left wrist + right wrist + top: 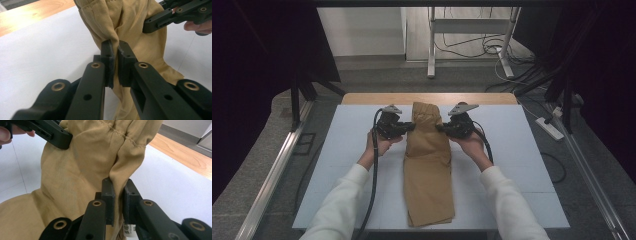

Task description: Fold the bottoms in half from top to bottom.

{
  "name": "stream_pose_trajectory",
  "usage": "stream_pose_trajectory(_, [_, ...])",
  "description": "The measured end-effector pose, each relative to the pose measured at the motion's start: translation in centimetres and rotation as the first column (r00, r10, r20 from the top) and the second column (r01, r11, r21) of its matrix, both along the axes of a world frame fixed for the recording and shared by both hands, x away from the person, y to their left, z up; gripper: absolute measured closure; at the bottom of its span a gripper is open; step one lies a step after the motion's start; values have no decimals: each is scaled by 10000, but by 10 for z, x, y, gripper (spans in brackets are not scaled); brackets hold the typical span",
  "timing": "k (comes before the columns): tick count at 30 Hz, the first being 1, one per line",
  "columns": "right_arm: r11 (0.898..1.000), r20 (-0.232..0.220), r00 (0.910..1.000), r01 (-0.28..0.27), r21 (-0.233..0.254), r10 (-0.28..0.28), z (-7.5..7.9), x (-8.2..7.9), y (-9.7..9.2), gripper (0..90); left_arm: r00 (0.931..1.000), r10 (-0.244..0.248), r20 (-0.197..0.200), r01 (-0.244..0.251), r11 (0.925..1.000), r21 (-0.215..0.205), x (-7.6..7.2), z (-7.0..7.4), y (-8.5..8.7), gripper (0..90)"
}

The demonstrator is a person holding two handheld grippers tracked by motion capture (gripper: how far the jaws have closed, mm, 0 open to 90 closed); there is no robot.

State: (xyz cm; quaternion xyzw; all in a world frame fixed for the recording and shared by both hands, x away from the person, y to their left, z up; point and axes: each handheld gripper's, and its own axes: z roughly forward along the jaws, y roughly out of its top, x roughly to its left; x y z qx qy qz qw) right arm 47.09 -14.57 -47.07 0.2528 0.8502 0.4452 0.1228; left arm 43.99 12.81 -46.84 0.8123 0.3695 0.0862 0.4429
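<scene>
Garment: tan trousers (428, 165), already folded lengthwise into a narrow strip, lying down the middle of the white table (522, 150) with the far end raised.
My left gripper (410, 127): clamped on a pinch of cloth at the left edge of the far end; in the left gripper view the fold sits squeezed between the pads.
My right gripper (441, 128): clenched the same way on the right edge, a white label (128, 230) hanging just under the jaws.
Step in hand: I judge this the start of the crosswise fold, both corners gripped and lifted off the table.
Next move: carry both hands evenly toward me, keeping the edge taut and level, and lay it on the near end.
Risk: uneven pull would skew the fold.
</scene>
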Motion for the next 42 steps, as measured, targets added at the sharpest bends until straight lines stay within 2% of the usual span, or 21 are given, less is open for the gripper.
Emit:
stream_pose_trajectory(14, [9998, -170, 9997, -194, -22, 194, -2, -9, -1, 816, 9998, -156, -157, 155, 9998, -84, -10, -6, 2, 840])
stream_pose_trajectory(24, [9995, -243, 9992, -299, 116, 302, -5, -18, -5, 816, 9993, -344, -109, 343, 9994, -43, -20, -8, 1, 839])
stream_pose_trajectory(31, [9993, -234, 9990, -384, -32, 383, -6, -25, -6, 816, 9991, -427, -69, 427, 9991, 4, -27, -11, -1, 838])
stream_pose_trajectory(42, [9991, -277, 9987, -425, 23, 426, -9, -32, -9, 816, 9987, -492, -109, 492, 9988, -8, -33, -13, -3, 838])
